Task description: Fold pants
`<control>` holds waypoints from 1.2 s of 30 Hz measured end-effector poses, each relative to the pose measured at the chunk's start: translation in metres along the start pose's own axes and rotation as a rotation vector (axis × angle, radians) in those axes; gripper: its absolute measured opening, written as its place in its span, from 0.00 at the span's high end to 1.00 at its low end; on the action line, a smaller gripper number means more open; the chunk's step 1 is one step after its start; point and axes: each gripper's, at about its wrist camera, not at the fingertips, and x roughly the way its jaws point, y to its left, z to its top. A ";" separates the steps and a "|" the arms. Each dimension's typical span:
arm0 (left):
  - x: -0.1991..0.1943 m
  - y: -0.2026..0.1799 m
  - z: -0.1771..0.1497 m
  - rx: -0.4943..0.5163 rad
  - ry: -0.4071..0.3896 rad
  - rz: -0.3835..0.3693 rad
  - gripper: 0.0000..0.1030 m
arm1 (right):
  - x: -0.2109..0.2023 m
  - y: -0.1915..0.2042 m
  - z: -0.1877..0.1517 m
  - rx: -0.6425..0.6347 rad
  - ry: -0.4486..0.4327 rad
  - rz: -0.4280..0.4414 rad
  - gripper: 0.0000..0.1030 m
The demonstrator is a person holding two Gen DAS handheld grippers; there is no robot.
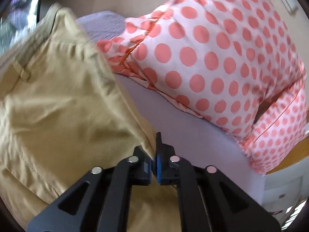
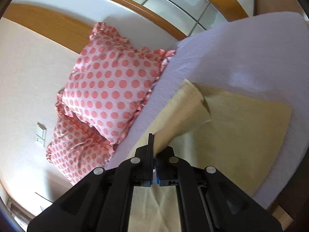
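The pants are tan cotton trousers and fill the left half of the left wrist view, with a belt loop and waistband at the upper left. My left gripper is shut on a lifted edge of the pants. In the right wrist view the pants lie spread on a white bed sheet, and one part is raised. My right gripper is shut on that raised edge of the pants.
Two white pillows with coral polka dots lie at the head of the bed, also seen in the right wrist view. A wooden headboard and a cream wall with a switch plate are behind them.
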 end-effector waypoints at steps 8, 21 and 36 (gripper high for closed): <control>-0.158 0.053 -0.112 0.132 -0.203 -0.079 0.96 | -0.044 0.002 0.007 -0.058 -0.057 -0.016 0.99; -0.185 0.135 -0.226 0.026 -0.209 -0.057 0.89 | -0.059 -0.038 -0.012 -0.094 -0.105 -0.295 0.29; -0.230 0.186 -0.261 -0.089 -0.423 -0.084 0.58 | -0.023 -0.037 -0.034 -0.250 -0.105 -0.217 0.93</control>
